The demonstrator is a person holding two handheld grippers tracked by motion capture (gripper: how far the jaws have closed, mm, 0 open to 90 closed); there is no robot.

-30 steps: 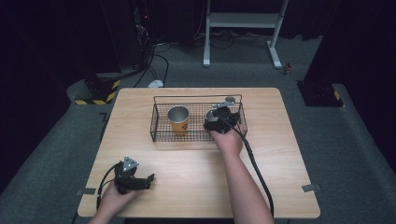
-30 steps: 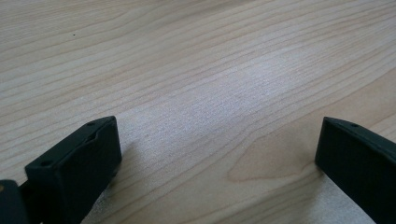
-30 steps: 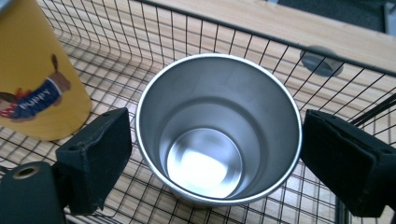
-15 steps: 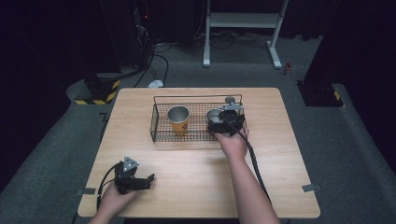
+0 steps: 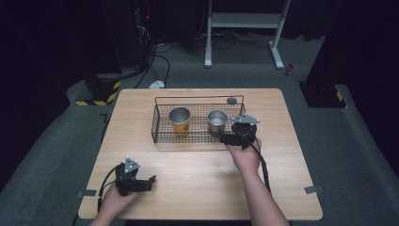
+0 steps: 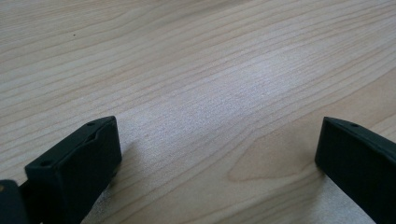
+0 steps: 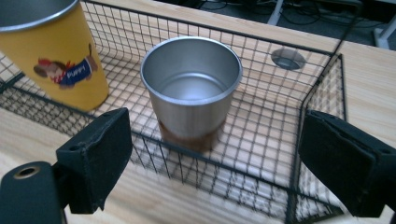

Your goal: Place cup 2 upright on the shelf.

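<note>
A black wire basket (image 5: 161, 123) stands on the wooden table (image 5: 197, 174). Inside it a yellow cup (image 5: 179, 120) with a cartoon dog stands at the left. A bare silver metal cup (image 5: 217, 121) stands upright at the right. My right gripper (image 5: 236, 134) hovers just outside the basket's front right corner. In the right gripper view the right gripper (image 7: 219, 168) is open and empty, with the silver cup (image 7: 191, 88) beyond the basket wire (image 7: 317, 93) and the yellow cup (image 7: 56, 51) at the upper left. My left gripper (image 5: 149, 181) rests near the table's front left; the left gripper (image 6: 219, 158) is open over bare wood.
A round grey cable grommet (image 5: 231, 100) sits in the tabletop behind the basket, also seen as the grommet (image 7: 288, 59) in the right gripper view. A white desk frame (image 5: 244, 28) and cables lie on the floor beyond the table.
My right gripper has let go of the silver cup and drawn back out of the basket toward the person. The cup stays upright inside. The left gripper has not moved.
</note>
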